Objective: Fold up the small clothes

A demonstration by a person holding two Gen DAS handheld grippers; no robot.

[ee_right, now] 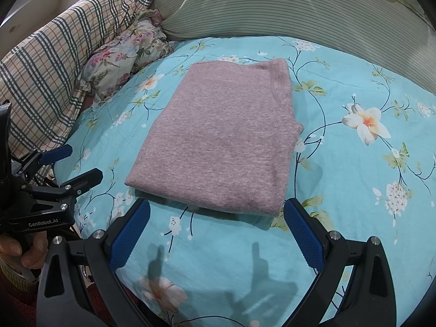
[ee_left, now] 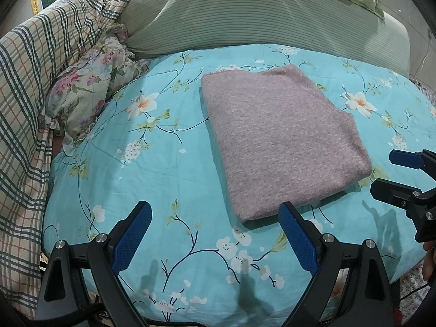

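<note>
Two grippers hovering over bed's near edge, both with jaws apart, holding nothing. Left gripper [ee_left: 215,234] sitting just short of pink knit garment [ee_left: 275,141], right gripper [ee_right: 216,231] facing its near edge. Garment lying mid-bed on blue floral sheet [ee_left: 152,179] as compact rectangle, apparently already folded. Judgement: if another fold is coming, pinching both near corners evenly, lifting together, keeping layers aligned.

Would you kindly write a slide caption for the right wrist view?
Folded pink sweater lying flat on the floral bedsheet, with the open right tool poised empty at its near edge.
</note>
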